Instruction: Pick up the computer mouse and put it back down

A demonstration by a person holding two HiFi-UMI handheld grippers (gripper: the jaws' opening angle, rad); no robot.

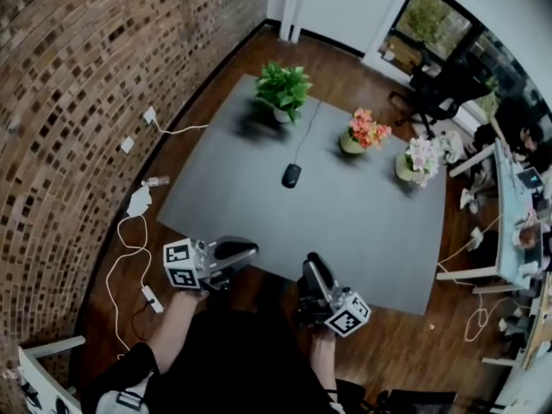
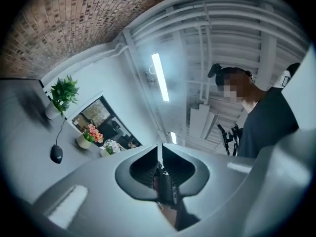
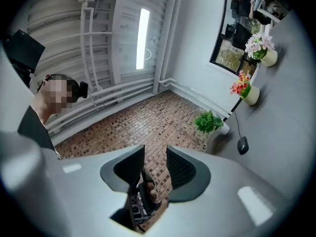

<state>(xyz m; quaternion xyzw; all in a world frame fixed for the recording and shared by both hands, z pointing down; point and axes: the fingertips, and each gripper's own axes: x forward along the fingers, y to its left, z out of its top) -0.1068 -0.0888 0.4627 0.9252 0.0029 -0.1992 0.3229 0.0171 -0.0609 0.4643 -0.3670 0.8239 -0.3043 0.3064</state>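
Head view | your left gripper [image 1: 248, 249] had its jaws shut together on nothing | your right gripper [image 1: 313, 264] had its jaws apart, empty | computer mouse [image 1: 291, 175] lay on the grey table [image 1: 362, 231], well beyond both grippers' fingertips [image 1: 241, 250], untouched

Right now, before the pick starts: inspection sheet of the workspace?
surface: grey table, flat
job's things: mouse lying mid-table, untouched
clutter: green plant, pink flowers, white flowers, all in pots behind the mouse
grippers: left gripper jaws together, empty; right gripper jaws apart, empty; both at the near edge
cables: mouse cable runs back past the green plant; white cables on floor at left
surroundings: brick wall left, office chair far right
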